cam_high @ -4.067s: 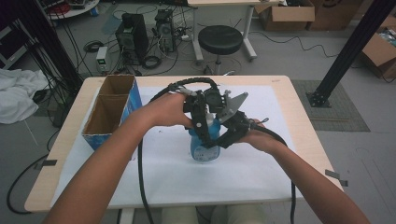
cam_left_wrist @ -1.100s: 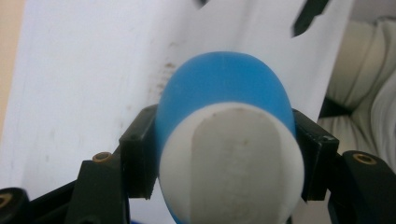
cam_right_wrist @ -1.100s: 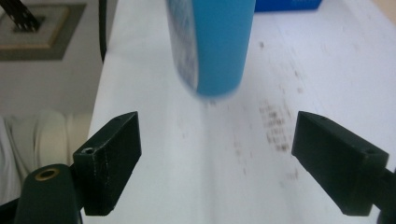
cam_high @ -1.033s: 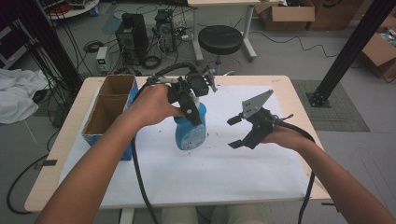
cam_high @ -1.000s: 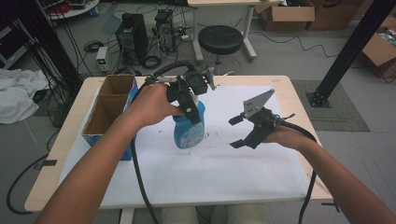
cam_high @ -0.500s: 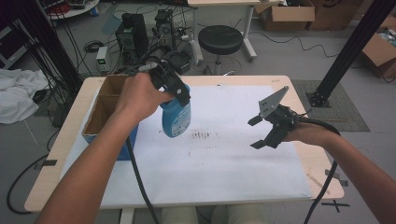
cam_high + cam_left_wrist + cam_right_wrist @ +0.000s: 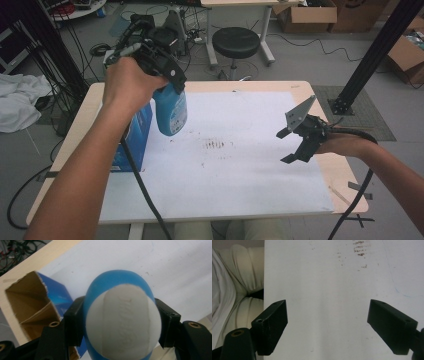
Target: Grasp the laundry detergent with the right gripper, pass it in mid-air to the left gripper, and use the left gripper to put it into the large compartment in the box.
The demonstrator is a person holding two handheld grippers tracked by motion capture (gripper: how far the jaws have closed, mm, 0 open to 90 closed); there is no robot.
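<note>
The left gripper (image 7: 117, 327) pinches the blue bottle (image 7: 170, 111), lifted above the box (image 7: 134, 135); its label is unreadable. The right gripper (image 7: 289, 145) hangs spread over the white sheet (image 7: 240, 170), beside brown smudges (image 7: 216, 145).

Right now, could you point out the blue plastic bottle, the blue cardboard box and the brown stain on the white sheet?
blue plastic bottle (image 7: 171, 112), high view, its label side.
blue cardboard box (image 7: 137, 131), high view, its side wall.
brown stain (image 7: 216, 145), high view, its middle.
</note>
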